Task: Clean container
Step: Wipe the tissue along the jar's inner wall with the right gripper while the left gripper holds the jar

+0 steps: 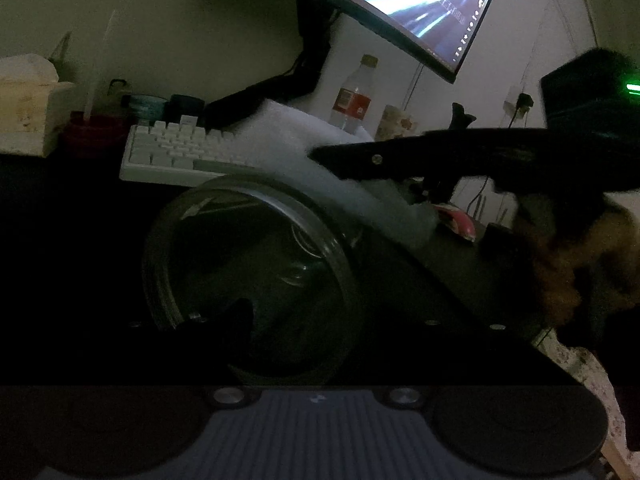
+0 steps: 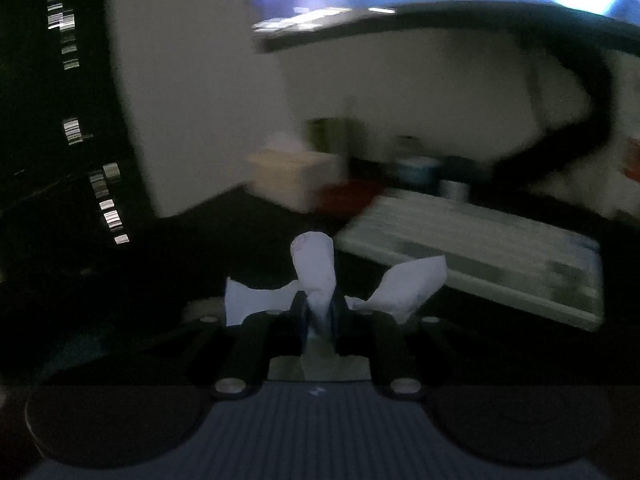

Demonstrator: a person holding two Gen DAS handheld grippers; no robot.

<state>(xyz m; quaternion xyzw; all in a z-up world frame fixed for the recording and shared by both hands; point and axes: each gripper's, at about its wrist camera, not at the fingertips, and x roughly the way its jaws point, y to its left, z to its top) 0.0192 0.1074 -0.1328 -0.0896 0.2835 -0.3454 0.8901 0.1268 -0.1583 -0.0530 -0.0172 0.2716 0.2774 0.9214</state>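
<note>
Ribbed grey plastic is filling the foot of both wrist views, and ahead of it the left gripper [image 1: 280, 320] is spreading its dark jaws partway around a clear, round glass container [image 1: 248, 280] lying on its side on the black desk [image 1: 72, 240], though whether the pads are pressing it is too dim to tell. Nearby, the right gripper [image 2: 319, 312] is pinching a crumpled white tissue [image 2: 316, 268] tight, with bare desk lying before the pale keyboard [image 2: 480, 256].
</note>
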